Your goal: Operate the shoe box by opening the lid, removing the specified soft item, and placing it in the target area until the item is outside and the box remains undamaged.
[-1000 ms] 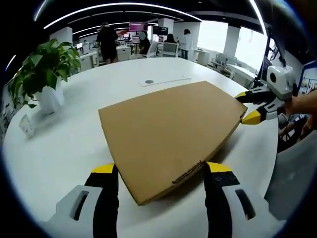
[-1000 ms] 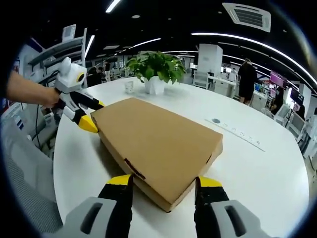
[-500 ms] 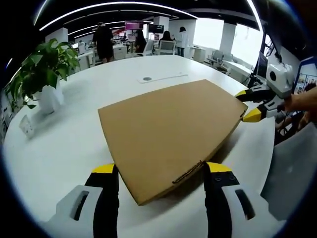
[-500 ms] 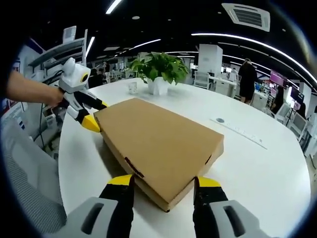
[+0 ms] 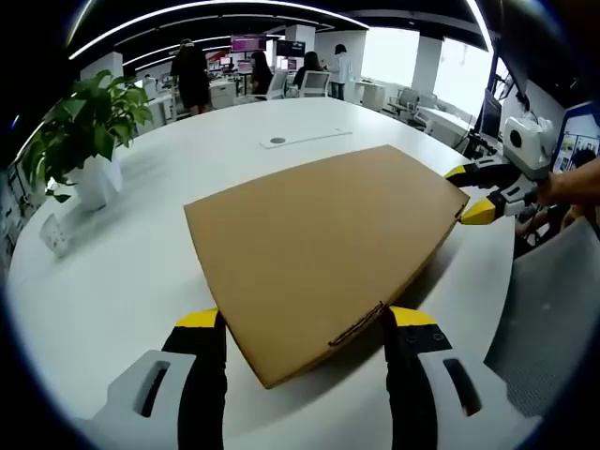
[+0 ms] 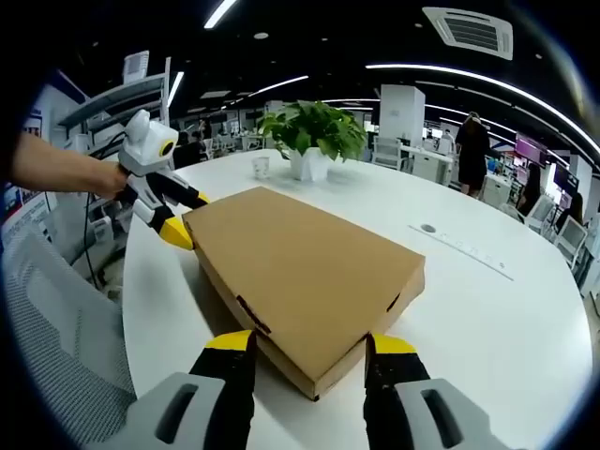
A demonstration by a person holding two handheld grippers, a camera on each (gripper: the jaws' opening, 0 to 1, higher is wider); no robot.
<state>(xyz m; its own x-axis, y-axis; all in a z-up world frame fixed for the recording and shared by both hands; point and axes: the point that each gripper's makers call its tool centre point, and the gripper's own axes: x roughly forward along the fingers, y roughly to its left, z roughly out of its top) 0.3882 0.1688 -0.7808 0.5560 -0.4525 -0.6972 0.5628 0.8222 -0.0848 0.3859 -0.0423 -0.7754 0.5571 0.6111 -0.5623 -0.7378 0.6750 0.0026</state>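
Two grippers bracket one closed cardboard shoe box (image 5: 319, 248) lying flat near the desk's (image 5: 141, 253) near edge, lid down, so the soft item inside is hidden.

Step in hand, by my reading: opening the lid, not yet begun.
- Left gripper (image 5: 305, 323), left gripper view: jaws spread wide, one either side of a box corner; contact cannot be told.
- Right gripper (image 6: 305, 347), right gripper view: jaws likewise wide, straddling the opposite corner.
- Each gripper also shows across the box in the other's view: right gripper at right in the left gripper view, yellow tips parted at the far corner; left gripper at left in the right gripper view.

To do it well: find the seam between lid and base on the side wall, get one jaw tip under the lid lip, lift slowly. Let the other gripper steady the base without pinching hard, since cardboard corners crush and tear. A small tab slot (image 6: 251, 317) on the near side wall may mark the opening side.

Around, left to right in the left gripper view:
- small cup (image 5: 52, 234) near the left edge;
- potted plant (image 5: 80, 141) just behind it, well apart from the box;
- round desk socket (image 5: 277, 141) and a flat strip beyond the box;
- grey chair back (image 5: 553, 309) at right.

Nothing blocks the lid's upward swing, as far as I can judge; bare desk around the box offers room to set the item down.
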